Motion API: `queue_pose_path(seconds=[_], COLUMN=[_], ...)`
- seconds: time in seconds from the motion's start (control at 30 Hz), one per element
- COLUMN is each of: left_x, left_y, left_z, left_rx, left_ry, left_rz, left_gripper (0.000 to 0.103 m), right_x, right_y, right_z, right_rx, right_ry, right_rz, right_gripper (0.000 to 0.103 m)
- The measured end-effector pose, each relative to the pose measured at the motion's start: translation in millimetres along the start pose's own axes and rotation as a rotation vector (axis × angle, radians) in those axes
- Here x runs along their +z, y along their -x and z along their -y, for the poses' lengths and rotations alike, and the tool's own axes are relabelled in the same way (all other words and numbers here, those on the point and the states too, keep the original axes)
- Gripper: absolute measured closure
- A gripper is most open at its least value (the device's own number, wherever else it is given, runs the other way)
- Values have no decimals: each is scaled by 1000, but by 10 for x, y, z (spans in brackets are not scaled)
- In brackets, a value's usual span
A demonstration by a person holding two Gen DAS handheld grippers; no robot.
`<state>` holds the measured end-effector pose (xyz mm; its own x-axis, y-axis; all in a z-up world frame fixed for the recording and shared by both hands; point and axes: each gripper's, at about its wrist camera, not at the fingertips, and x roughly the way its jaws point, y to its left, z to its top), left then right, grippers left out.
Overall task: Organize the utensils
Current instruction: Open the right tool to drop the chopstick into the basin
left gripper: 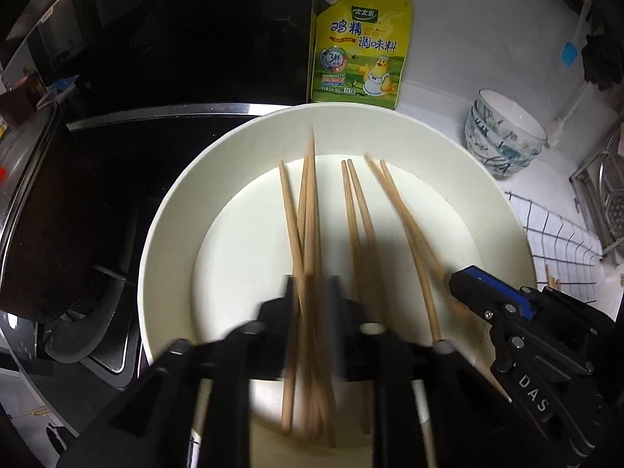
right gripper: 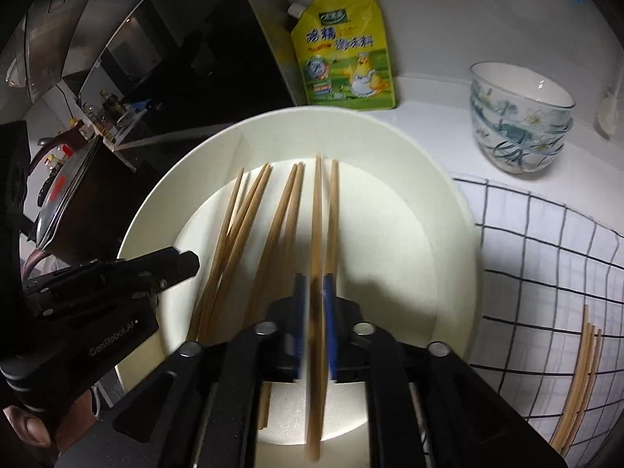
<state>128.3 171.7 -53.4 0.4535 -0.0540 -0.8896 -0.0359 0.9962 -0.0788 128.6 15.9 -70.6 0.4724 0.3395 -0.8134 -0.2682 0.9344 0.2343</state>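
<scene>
Several wooden chopsticks lie lengthwise in a wide cream basin, which also shows in the right wrist view. My left gripper is shut on one chopstick in the left bunch, above the basin's near side. My right gripper is shut on one chopstick at the right of the basin. Each gripper shows in the other's view: the right one at the basin's right, the left one at its left. More chopsticks lie on the checked cloth.
A yellow seasoning pouch stands behind the basin against the wall. Stacked floral bowls sit at the back right. A black stove top with a lidded pot lies to the left. A metal rack stands far right.
</scene>
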Motion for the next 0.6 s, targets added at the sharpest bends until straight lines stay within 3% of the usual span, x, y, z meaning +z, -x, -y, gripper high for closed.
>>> queue_pose_path(seconds=[0.1, 0.6], left_x=[-8, -150], left_y=[55, 436], left_z=[-26, -102], left_rx=[17, 40], left_ry=[4, 20], left_rz=[25, 59], left_gripper=[51, 35], right_x=[-2, -206], right_y=[54, 521], right_z=[2, -18], right_rx=[-23, -44], right_ry=[0, 5], right_rz=[21, 43], right_gripper=[86, 85])
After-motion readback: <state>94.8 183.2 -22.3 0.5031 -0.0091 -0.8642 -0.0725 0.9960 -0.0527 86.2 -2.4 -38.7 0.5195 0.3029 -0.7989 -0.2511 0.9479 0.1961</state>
